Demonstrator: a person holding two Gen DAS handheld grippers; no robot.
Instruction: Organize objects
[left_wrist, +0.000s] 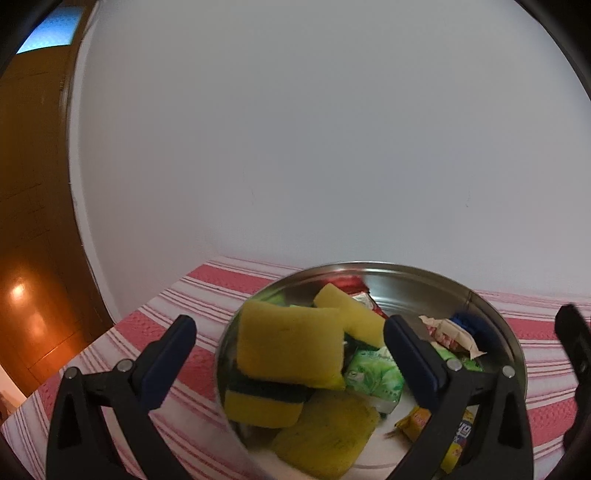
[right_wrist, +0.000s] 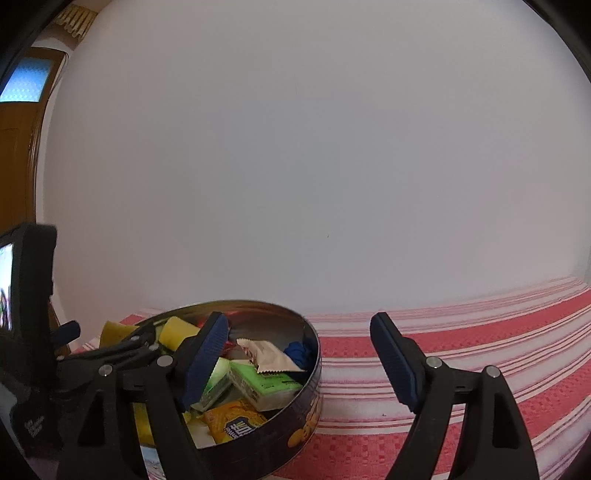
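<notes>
Round tin (right_wrist: 303, 417) is sitting on the striped cloth (right_wrist: 461, 354), already holding sponges (left_wrist: 291, 347), a green tissue pack (right_wrist: 266, 384), wrappers and a biscuit packet (right_wrist: 236, 424). Nothing loose is showing on the cloth, so sorting is looking nearly done.

Left gripper (left_wrist: 290, 363) is hanging fully spread over the tin, gripping nothing. Right gripper (right_wrist: 299, 362) is standing wide, empty, straddling the tin's right wall.

Open cloth is lying to the right; the wall is closing off the far side.

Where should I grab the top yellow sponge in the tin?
Probably from above, pinching the top yellow sponge across its two short edges. It lies tilted on the pile in the tin, higher than its neighbours, so its sides are free.
</notes>
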